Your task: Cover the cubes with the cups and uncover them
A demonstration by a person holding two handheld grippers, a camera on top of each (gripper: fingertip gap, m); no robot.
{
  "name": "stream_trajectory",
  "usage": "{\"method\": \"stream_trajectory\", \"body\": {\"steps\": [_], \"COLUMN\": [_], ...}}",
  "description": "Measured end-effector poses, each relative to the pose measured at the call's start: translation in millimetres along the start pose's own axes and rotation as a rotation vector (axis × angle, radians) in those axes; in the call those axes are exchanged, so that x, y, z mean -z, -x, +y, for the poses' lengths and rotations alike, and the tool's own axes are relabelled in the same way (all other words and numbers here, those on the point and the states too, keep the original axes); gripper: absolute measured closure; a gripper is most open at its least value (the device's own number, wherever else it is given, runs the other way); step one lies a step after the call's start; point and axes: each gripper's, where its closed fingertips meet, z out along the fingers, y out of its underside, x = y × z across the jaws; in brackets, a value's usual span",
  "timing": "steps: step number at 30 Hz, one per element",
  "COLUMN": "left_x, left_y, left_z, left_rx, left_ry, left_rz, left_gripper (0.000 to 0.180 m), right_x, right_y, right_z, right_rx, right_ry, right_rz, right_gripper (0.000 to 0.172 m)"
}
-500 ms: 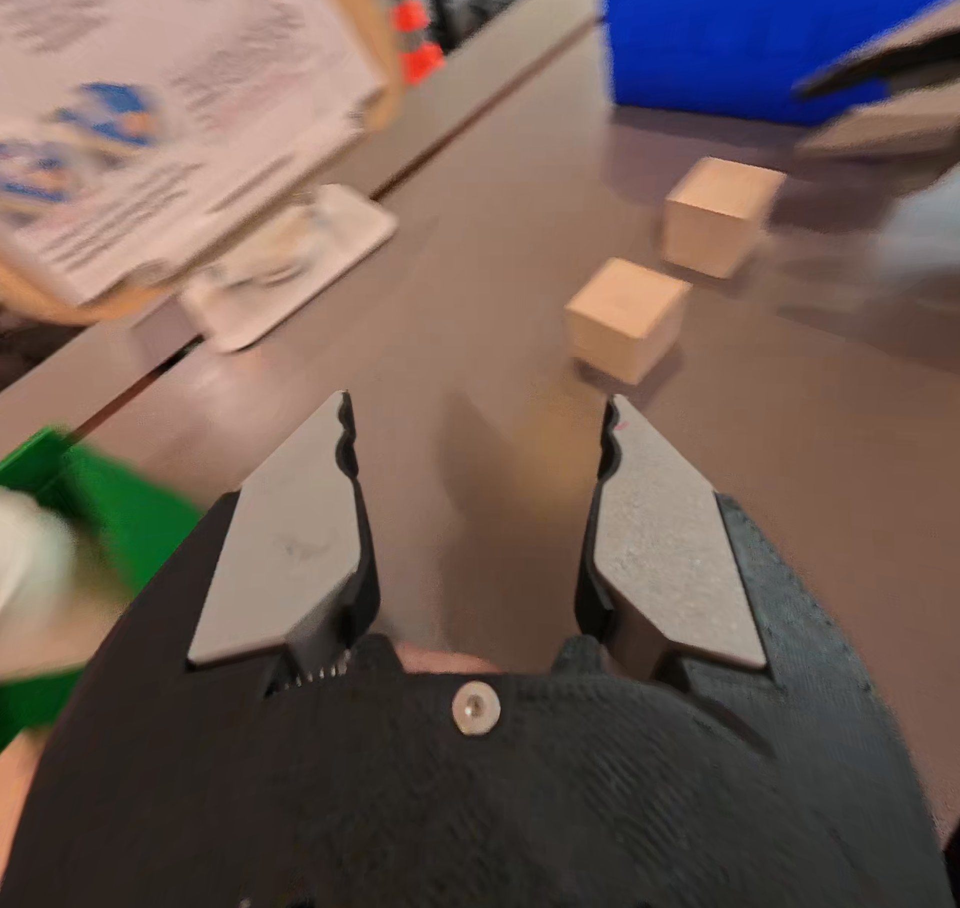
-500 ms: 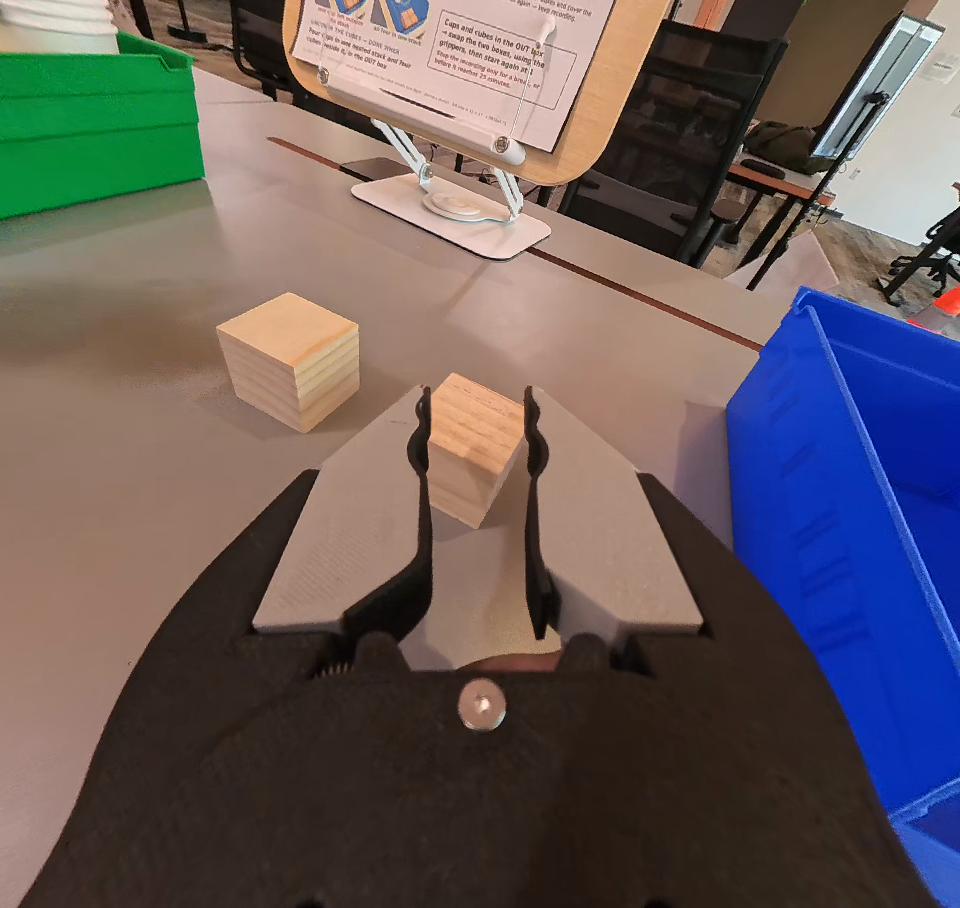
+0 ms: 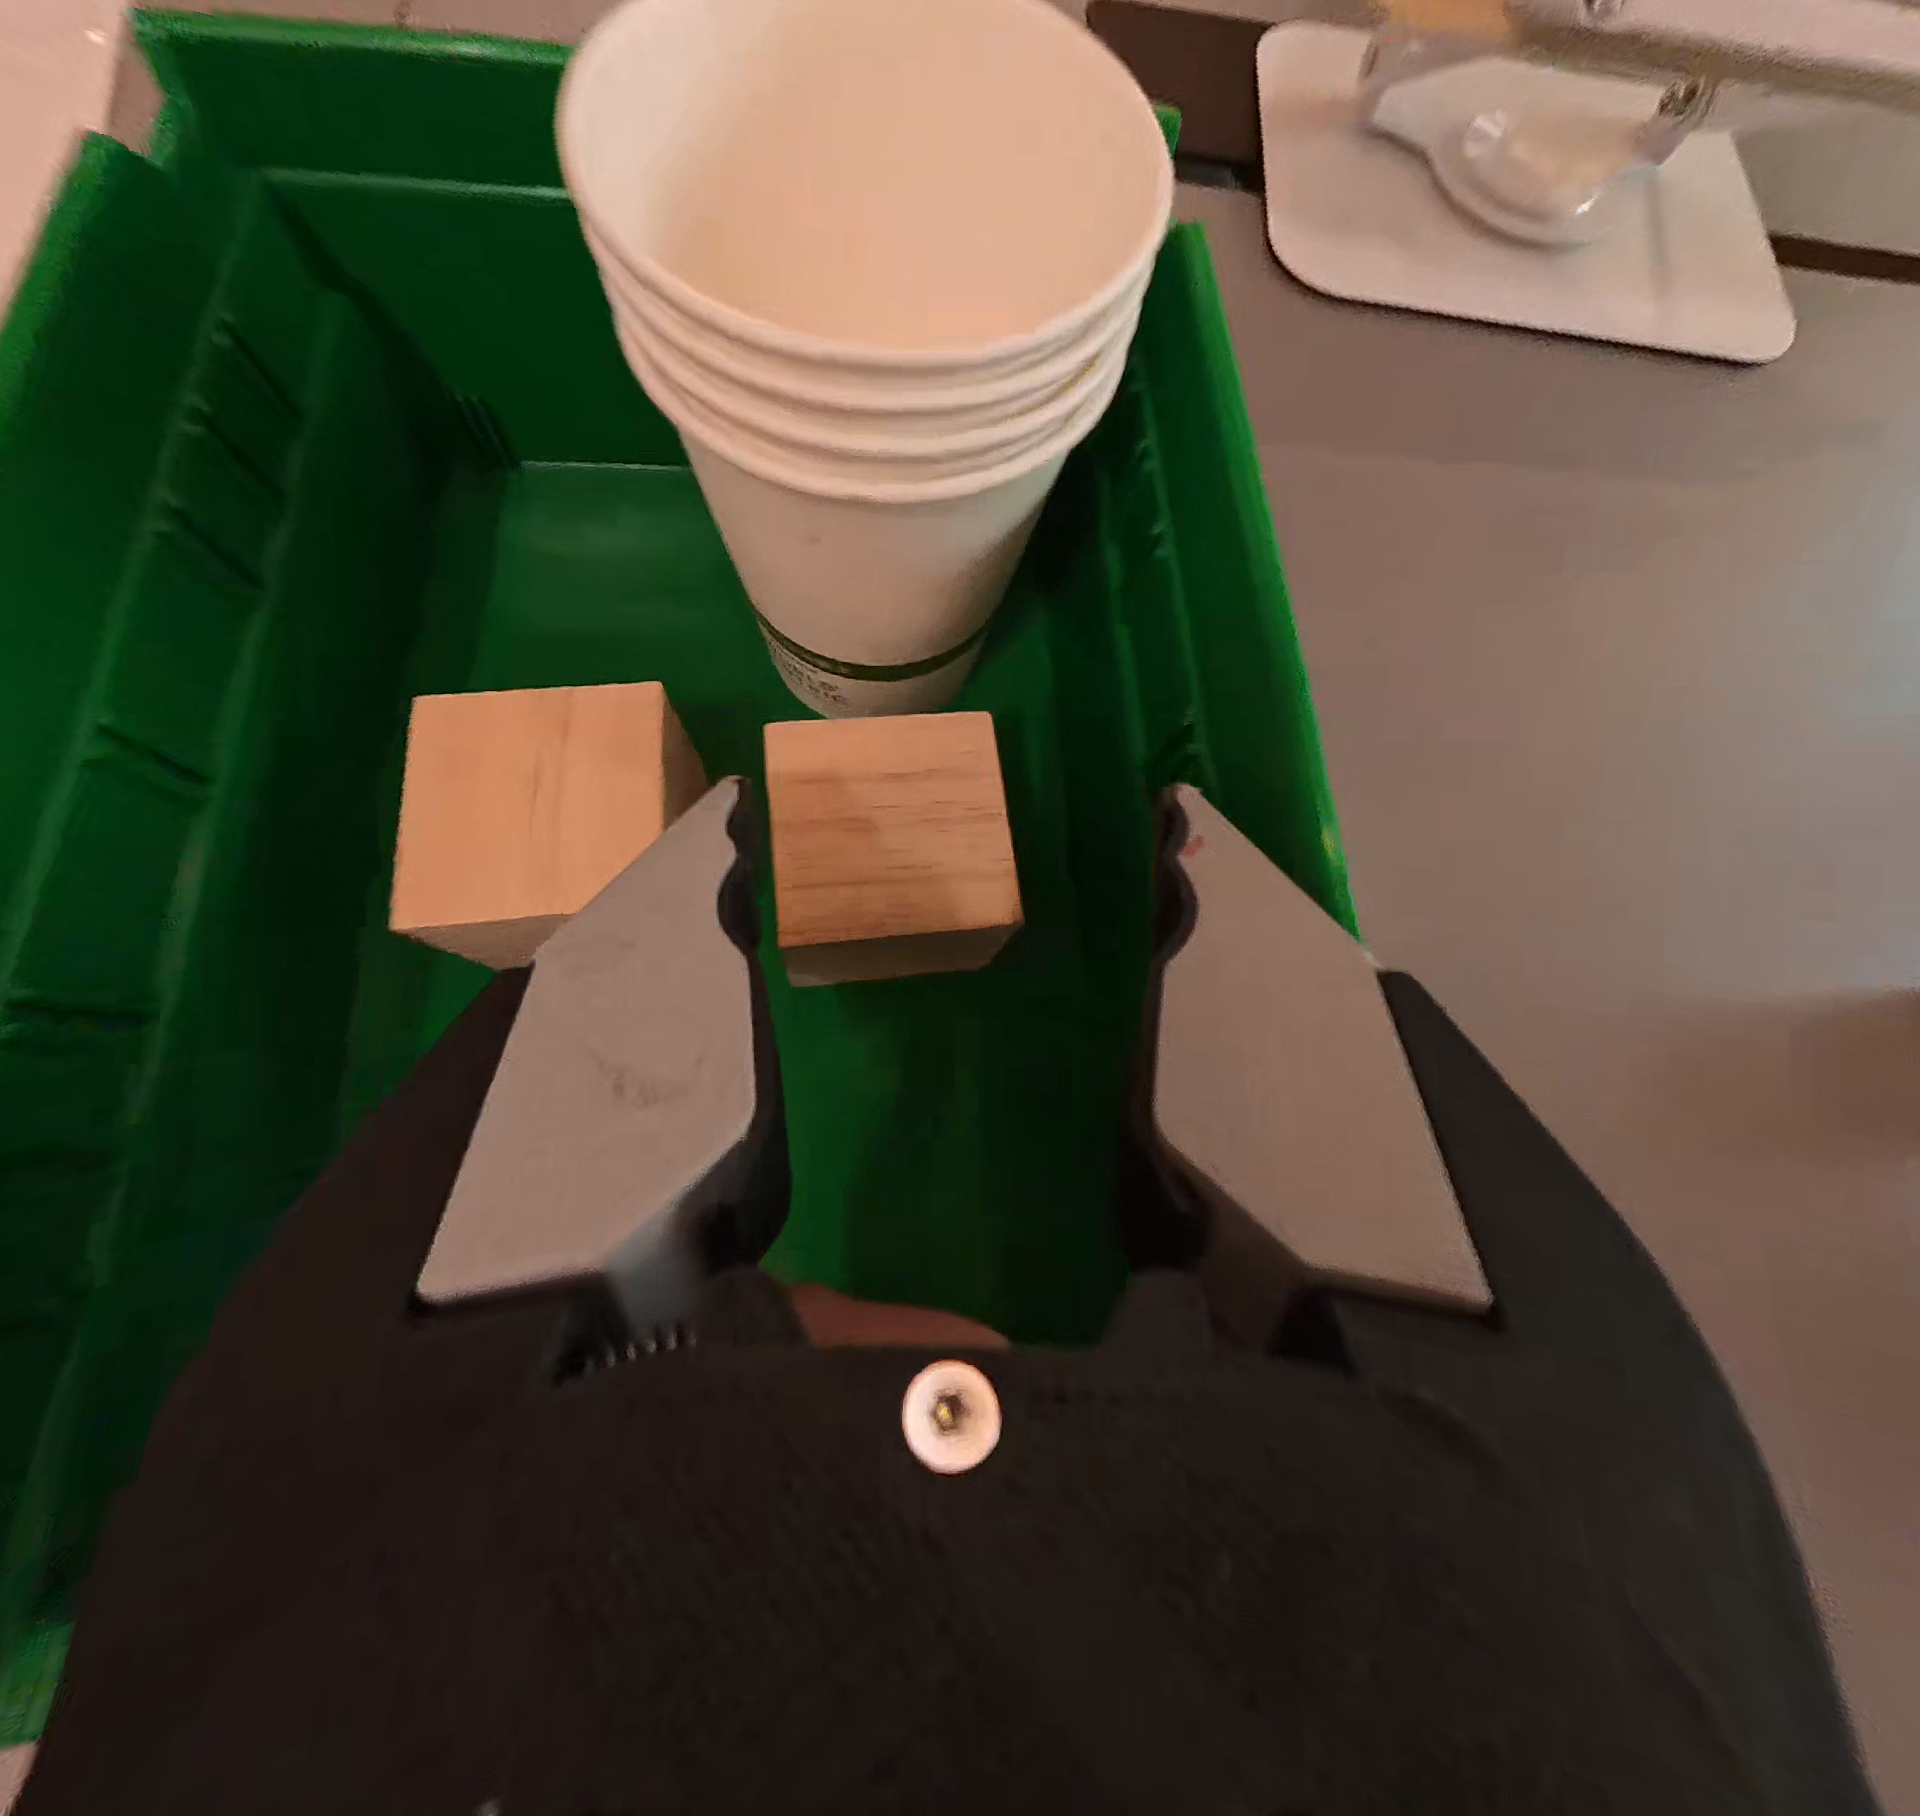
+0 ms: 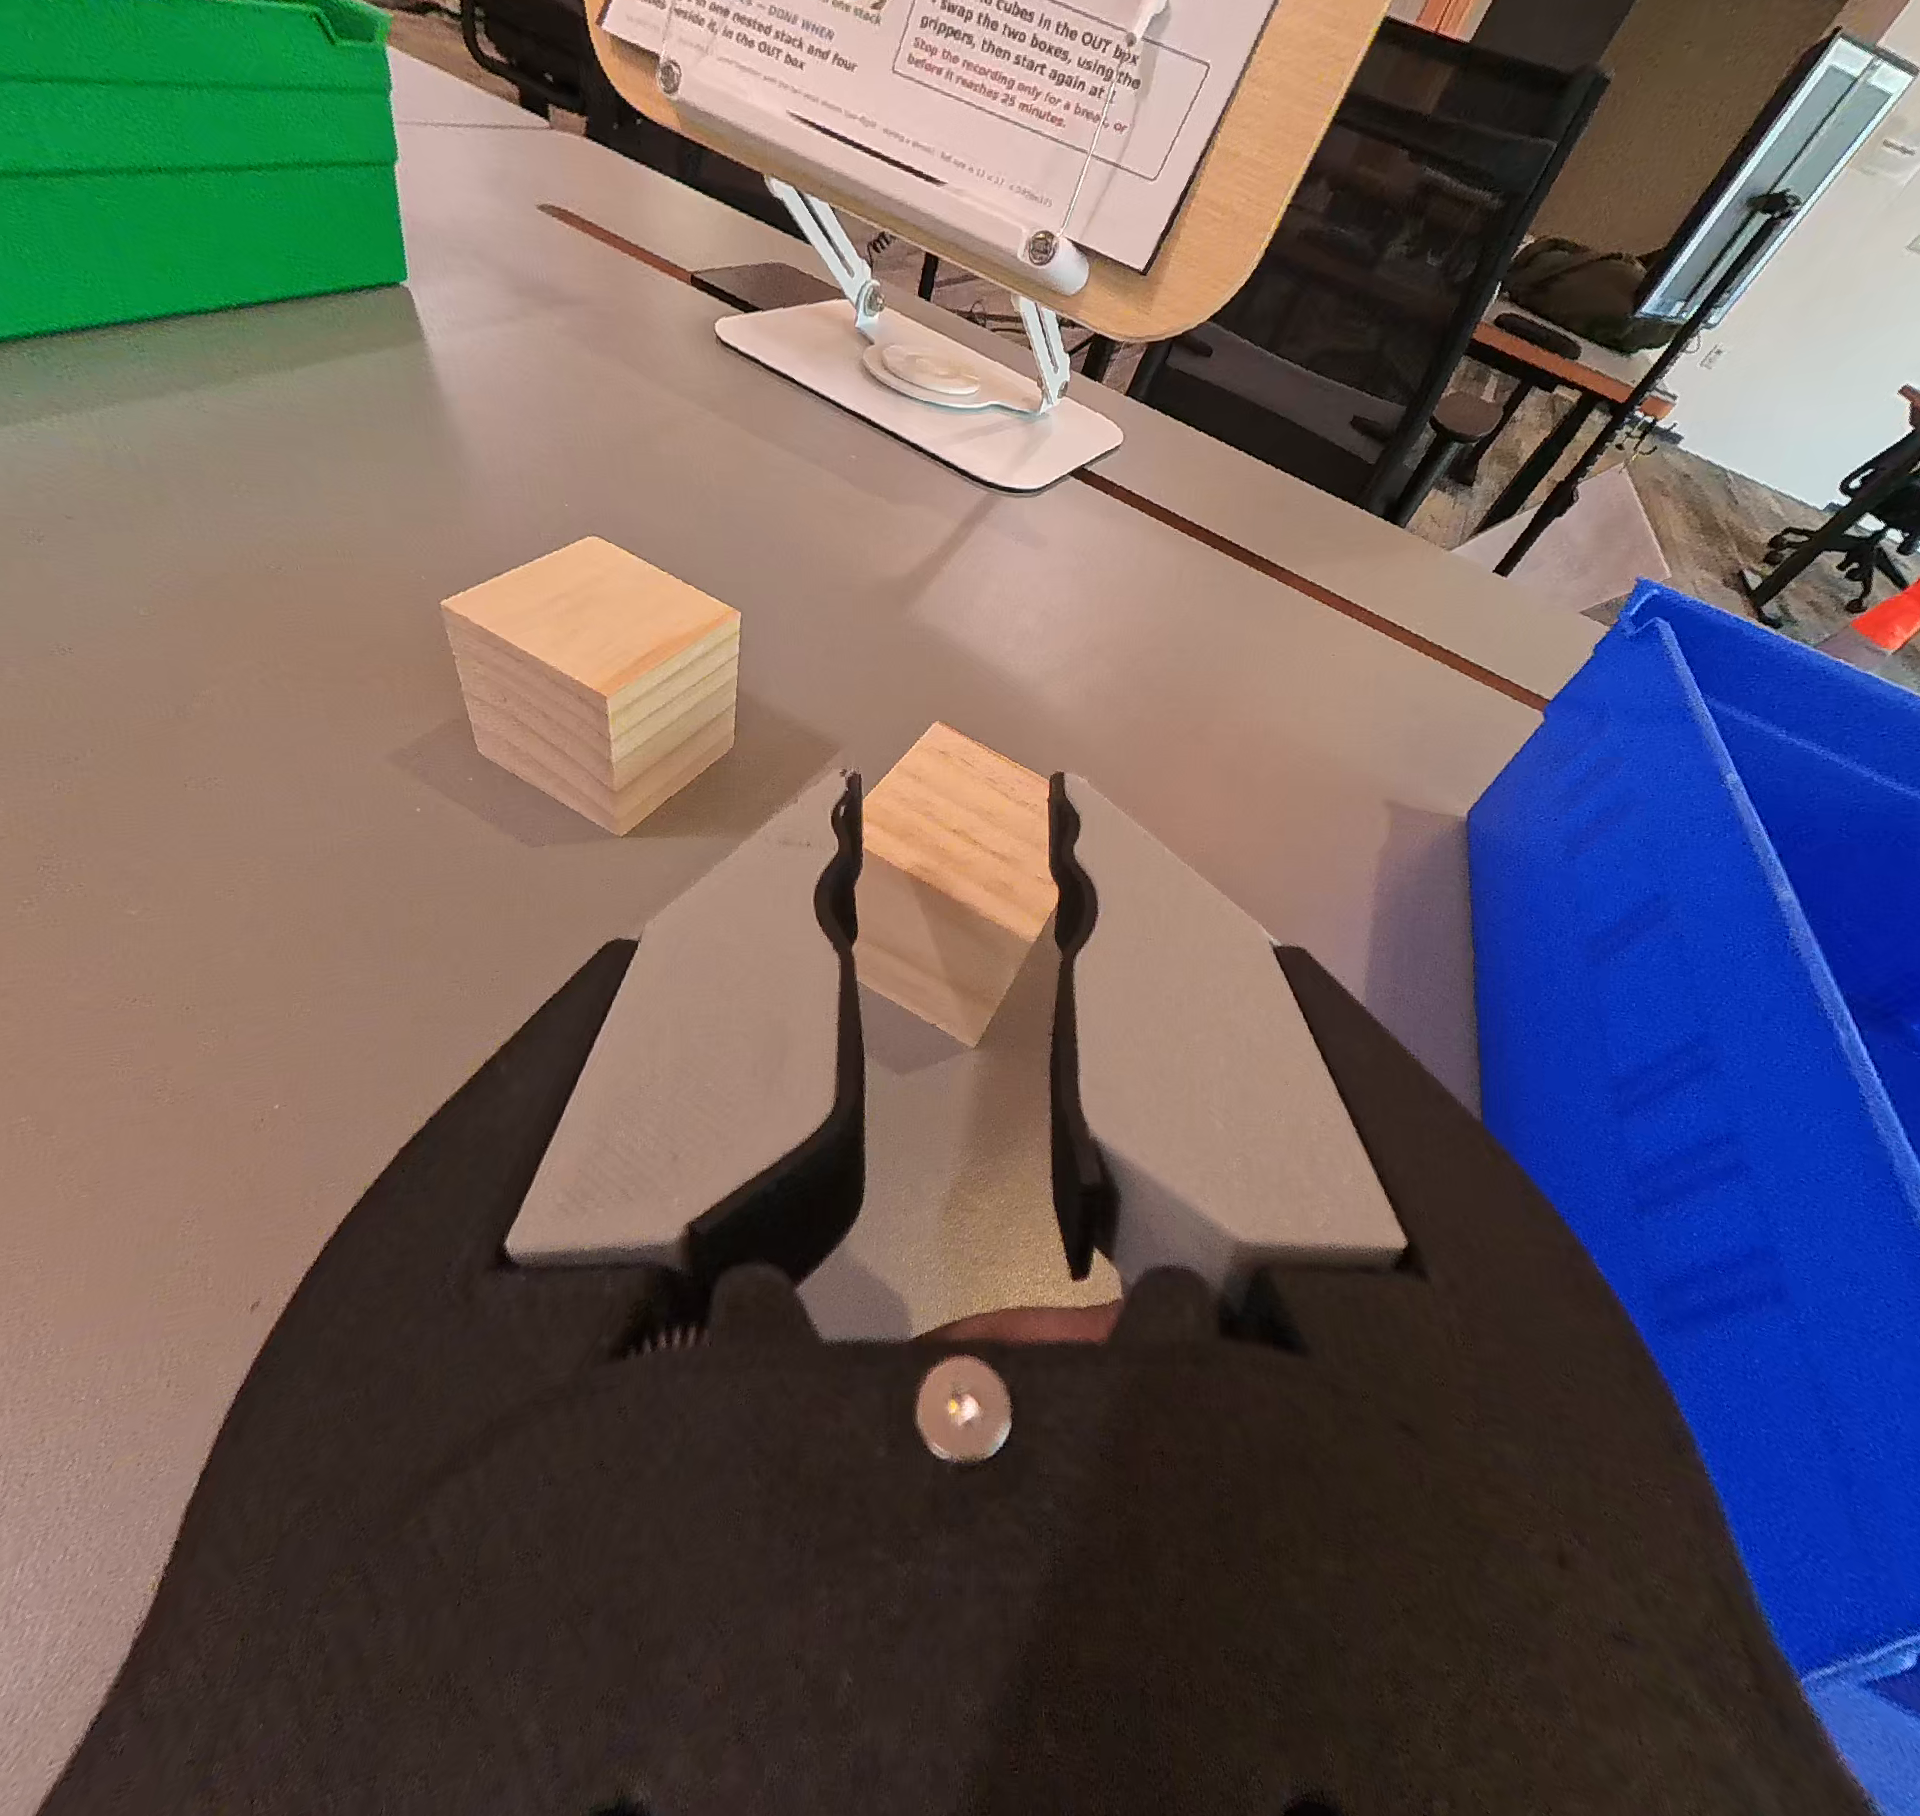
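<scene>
Left wrist view. Left claw (image 3: 951,893) hangs over the green bin (image 3: 208,519), its fingers spread wide and gripping nothing. A wooden cube (image 3: 888,826) on the bin floor lies between them, close by the left finger (image 3: 665,935), with a clear strip of green showing before the right one. A second cube (image 3: 530,810) sits just beside it, outside the claw. Behind both stands a nested stack of white paper cups (image 3: 868,312), mouth up, a thin green band near the base — several rims showing, exact count hard to call. To the right, on the grey table (image 3: 1558,727), the white base of a document stand (image 3: 1507,239).

Right wrist view. Right claw (image 4: 951,873) is closed on a pale wooden cube (image 4: 961,862), both pads against its sides; whether the cube is clear of the table I cannot tell. Another cube (image 4: 597,675), with banded end grain on its near face, rests on the table near the claw, apart from it. Blue bin (image 4: 1714,1039) at the right edge, green bin at far left, the stand with its printed sheet behind.

Progress, as judged: early — no cube is covered, the cups are unseparated, two cubes wait in the bin. Setting out, all covering and all uncovering remain.
</scene>
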Motion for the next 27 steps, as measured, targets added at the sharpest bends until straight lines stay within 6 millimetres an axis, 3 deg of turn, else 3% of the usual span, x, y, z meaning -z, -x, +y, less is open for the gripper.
{"method": "stream_trajectory", "body": {"steps": [2,5,9,13,18,21,24,27], "left_x": [-15,-24,-25,-25,-29,-28,-22,0], "left_y": [-4,7,9,16,20,21,27,25], "left_z": [9,6,9,17,28,29,22,-5], "left_rx": [-0.039,-0.099,-0.188,-0.182,-0.183,-0.209,-0.269,-0.321], "left_ry": [0.059,0.067,0.109,0.148,0.206,0.215,0.177,0.041], "left_rz": [-0.015,-0.109,-0.150,-0.173,-0.148,-0.126,-0.152,-0.151], "left_gripper": [0.110,0.123,0.125,0.104,0.122,0.122,0.123,0.123], "right_x": [0,0,3,4,4,4,3,3], "right_y": [0,-2,-4,-4,-3,-2,-1,0], "right_z": [1,0,-3,-4,-4,-3,-2,-2], "right_rx": [0.004,0.000,-0.009,-0.015,-0.007,-0.006,0.000,0.008], "right_ry": [0.001,-0.003,-0.016,-0.024,-0.023,-0.020,-0.016,-0.013], "right_rz": [0.003,0.007,0.011,0.010,0.008,0.006,0.004,0.002], "right_gripper": [0.139,0.139,0.139,0.139,0.139,0.139,0.139,0.140]}}
